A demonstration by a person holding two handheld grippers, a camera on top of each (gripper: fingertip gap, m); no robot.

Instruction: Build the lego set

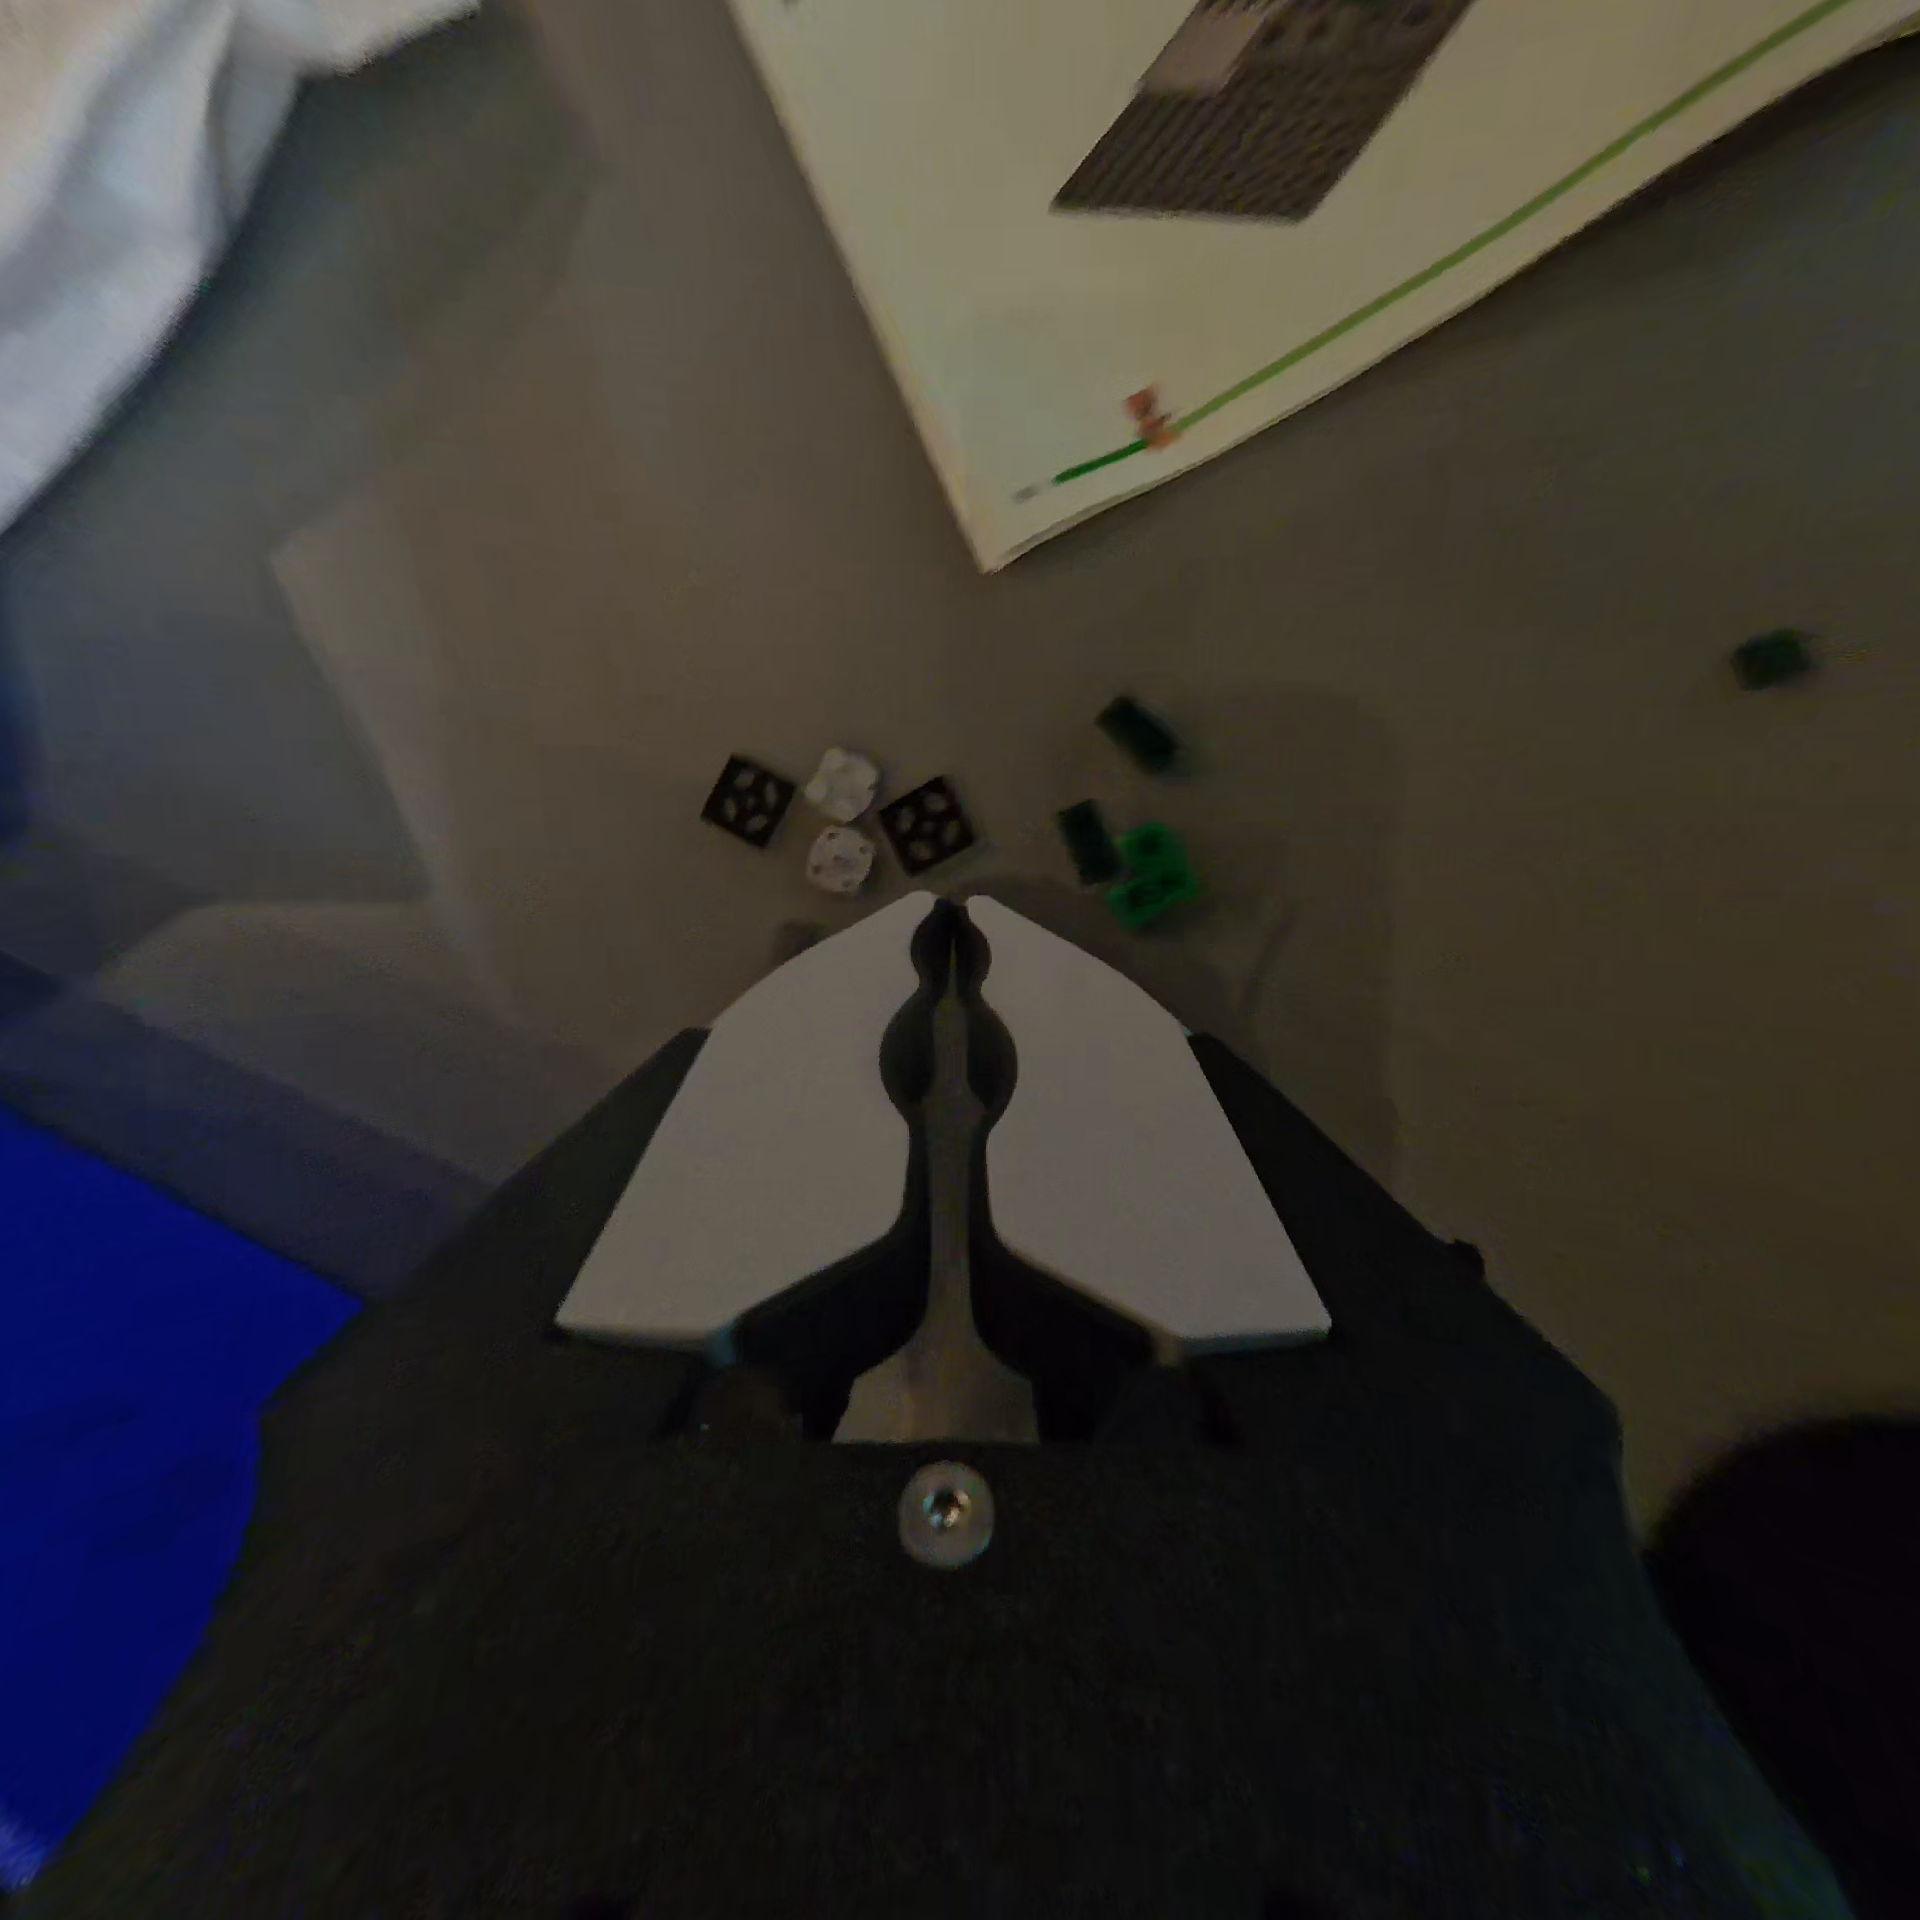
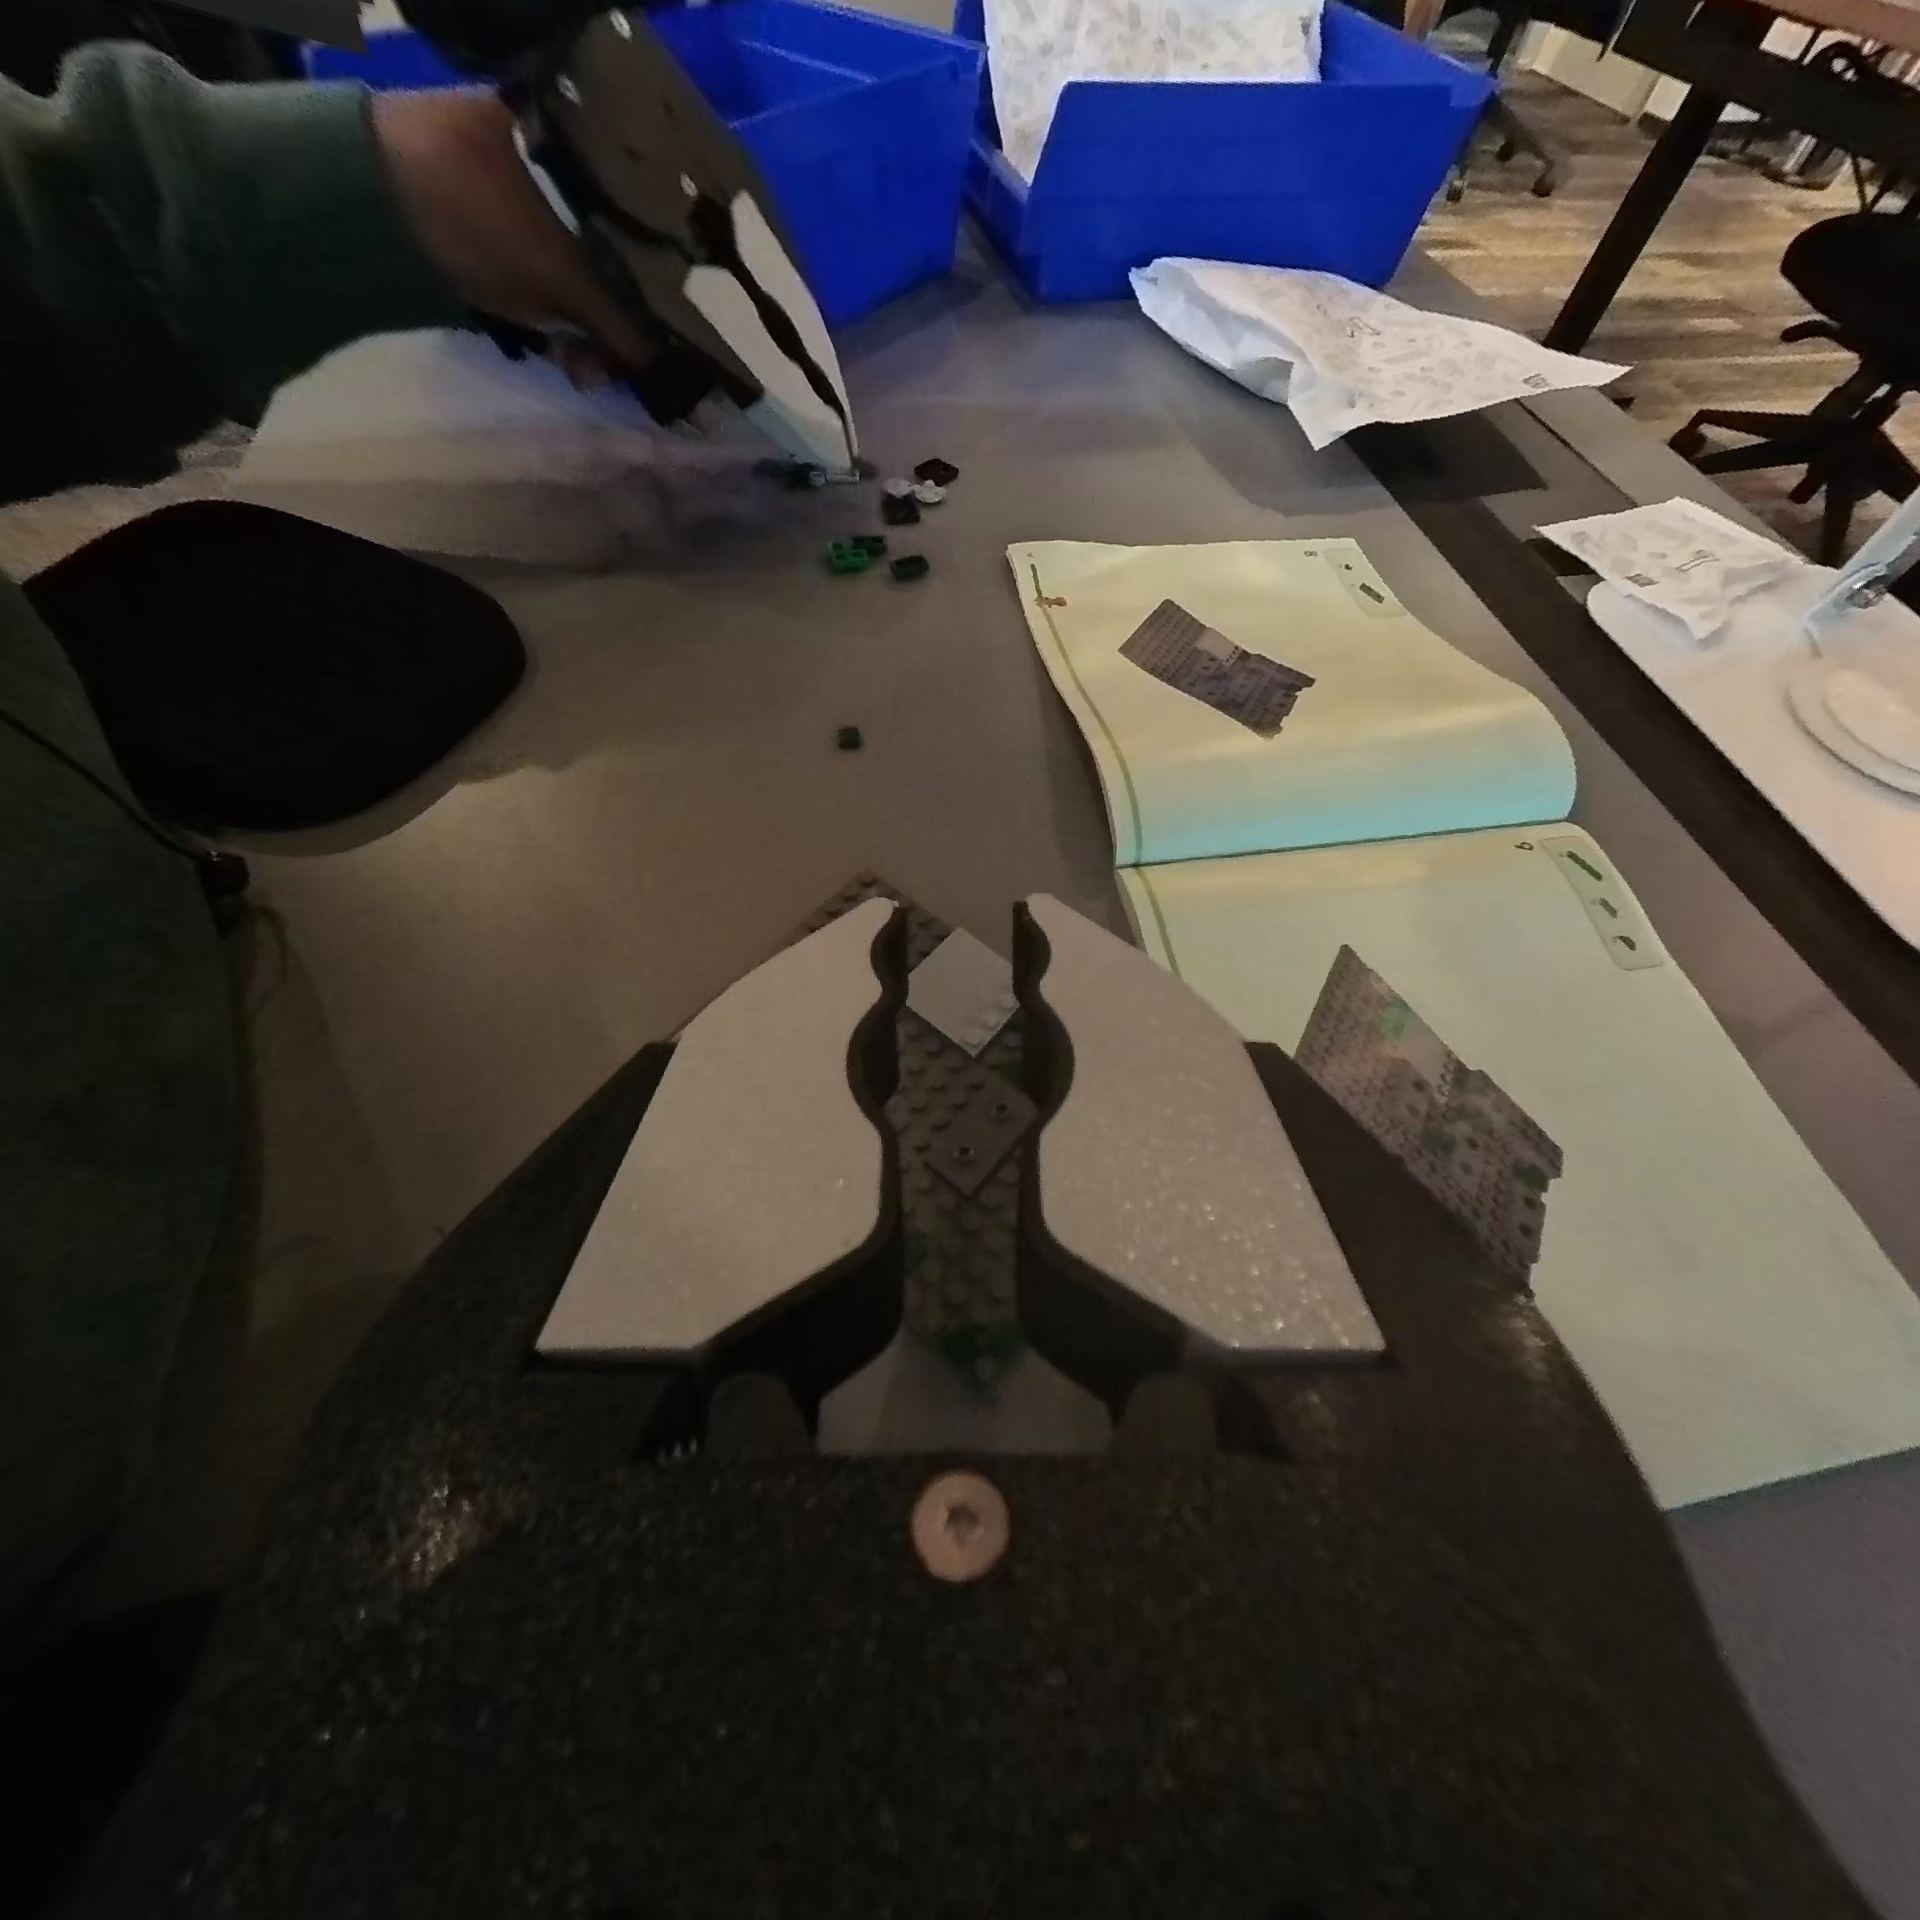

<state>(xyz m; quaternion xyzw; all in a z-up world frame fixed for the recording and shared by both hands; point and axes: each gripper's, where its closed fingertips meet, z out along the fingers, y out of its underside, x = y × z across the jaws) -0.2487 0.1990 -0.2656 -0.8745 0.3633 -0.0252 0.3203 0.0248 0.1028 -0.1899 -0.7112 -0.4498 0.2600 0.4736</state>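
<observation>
Left gripper (image 1: pixel 951 906) fingers pressed together on the grey table (image 1: pixel 1455 935), small black, white and green loose bricks (image 1: pixel 842 784) at twelve o'clock, right gripper (image 2: pixel 956 914) fingers narrowly apart over the grey studded baseplate (image 2: pixel 951 1174), open pale-green instruction booklet (image 2: pixel 1351 748) at two o'clock

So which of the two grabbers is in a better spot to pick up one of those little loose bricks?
Probably the left gripper: its closed tips sit right beside the loose bricks. The right gripper is open above the grey baseplate, far from that pile.
</observation>
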